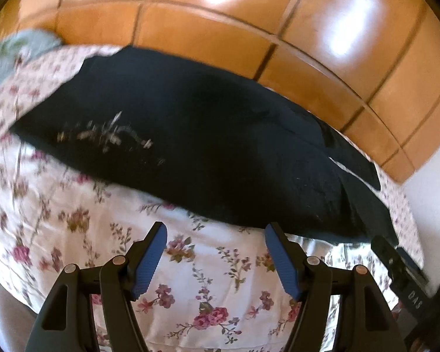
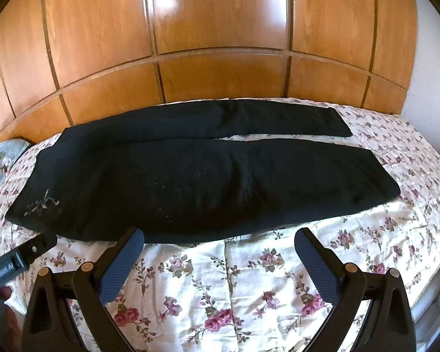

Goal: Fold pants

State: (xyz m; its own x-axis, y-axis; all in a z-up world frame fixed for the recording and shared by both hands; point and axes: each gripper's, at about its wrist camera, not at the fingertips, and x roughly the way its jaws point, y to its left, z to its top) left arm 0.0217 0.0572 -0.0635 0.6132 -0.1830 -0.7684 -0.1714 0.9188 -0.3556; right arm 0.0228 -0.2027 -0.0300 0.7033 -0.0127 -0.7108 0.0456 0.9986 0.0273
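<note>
Black pants (image 2: 190, 176) flat on floral bedspread (image 2: 249, 278) (legs apart), both grippers' jaws wide, empty.

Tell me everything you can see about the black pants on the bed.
The black fabric pants lie flat and unfolded across the floral bedspread, waist left, two legs stretching right with a narrow gap between them. Pale embroidery marks the near waist corner. The far leg runs beside the wooden headboard. Neither open claw touches them.
</note>
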